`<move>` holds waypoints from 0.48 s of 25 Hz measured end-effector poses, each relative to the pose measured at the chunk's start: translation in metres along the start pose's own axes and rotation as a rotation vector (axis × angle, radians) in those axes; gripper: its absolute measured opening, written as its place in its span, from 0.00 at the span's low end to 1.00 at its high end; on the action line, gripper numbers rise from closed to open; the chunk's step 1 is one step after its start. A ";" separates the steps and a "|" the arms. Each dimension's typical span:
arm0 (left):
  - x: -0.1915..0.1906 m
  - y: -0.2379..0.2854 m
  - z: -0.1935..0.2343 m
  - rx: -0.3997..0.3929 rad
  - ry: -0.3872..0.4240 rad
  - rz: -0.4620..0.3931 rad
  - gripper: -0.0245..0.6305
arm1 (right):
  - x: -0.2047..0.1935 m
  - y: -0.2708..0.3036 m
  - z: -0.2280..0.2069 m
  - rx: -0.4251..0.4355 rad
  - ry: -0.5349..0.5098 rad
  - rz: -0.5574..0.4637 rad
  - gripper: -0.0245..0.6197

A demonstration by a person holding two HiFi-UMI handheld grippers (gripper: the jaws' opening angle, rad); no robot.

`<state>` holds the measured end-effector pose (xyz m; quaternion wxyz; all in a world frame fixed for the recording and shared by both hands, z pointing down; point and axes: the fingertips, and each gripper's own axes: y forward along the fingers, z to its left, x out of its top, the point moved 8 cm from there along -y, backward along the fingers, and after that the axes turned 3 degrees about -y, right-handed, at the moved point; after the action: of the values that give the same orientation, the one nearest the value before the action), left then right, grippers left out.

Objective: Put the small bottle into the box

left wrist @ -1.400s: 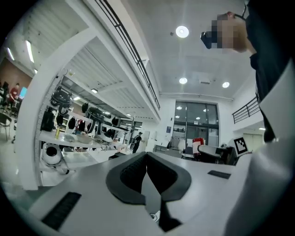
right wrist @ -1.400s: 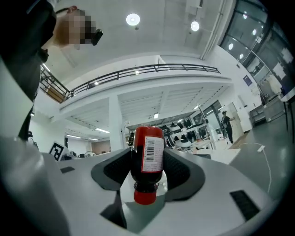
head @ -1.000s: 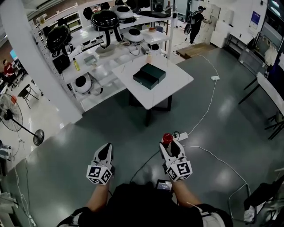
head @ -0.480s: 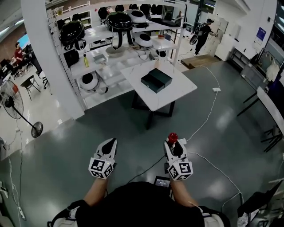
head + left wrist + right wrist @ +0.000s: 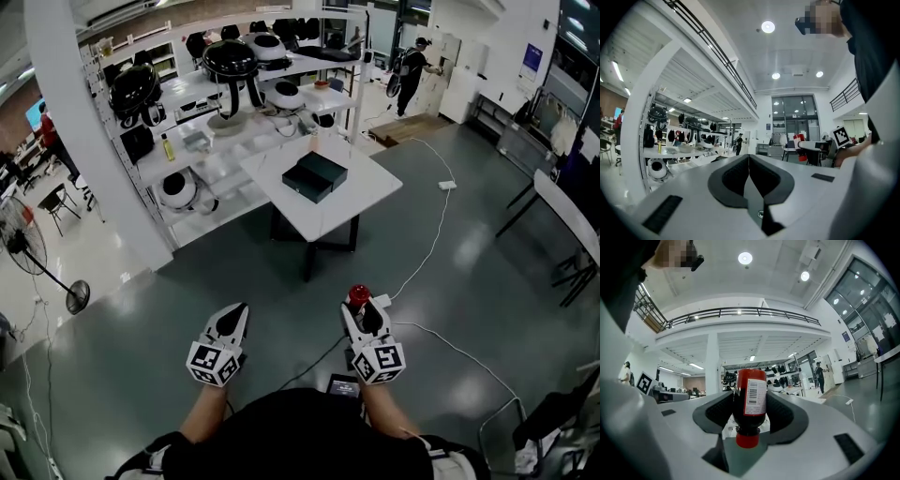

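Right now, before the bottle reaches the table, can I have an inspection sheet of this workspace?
Surface: white table, ahead across the grey floor.
Job's things: dark box on the table; small bottle, red cap, barcode label, in the right tongs.
Clutter: nothing seen on the table besides the box.
Tongs: left tongs shut, empty; right tongs shut on the small bottle.
Cables: white cable on the floor right of the table.
Surroundings: shelves of gear behind the table; standing fan at left; a person far off.
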<state>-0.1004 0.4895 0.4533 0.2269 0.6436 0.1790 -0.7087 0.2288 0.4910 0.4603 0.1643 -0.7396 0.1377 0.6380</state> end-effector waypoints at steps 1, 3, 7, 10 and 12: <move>-0.001 0.001 -0.002 0.006 0.008 0.008 0.06 | -0.001 -0.002 -0.002 0.003 0.000 0.002 0.40; -0.002 0.004 -0.007 0.014 0.019 0.022 0.06 | -0.002 -0.004 -0.007 0.010 0.001 0.007 0.40; -0.008 0.009 -0.015 0.032 -0.012 0.019 0.06 | -0.003 -0.006 -0.017 0.031 0.002 0.003 0.40; -0.019 0.011 -0.023 0.041 -0.038 0.031 0.06 | -0.012 -0.010 -0.019 0.055 0.010 0.012 0.40; -0.024 0.010 -0.031 0.031 -0.011 0.057 0.06 | -0.018 -0.014 -0.019 0.060 0.027 0.022 0.40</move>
<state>-0.0674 0.5002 0.4737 0.2381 0.6480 0.1484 -0.7081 0.2493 0.4957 0.4821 0.1775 -0.7414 0.1668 0.6253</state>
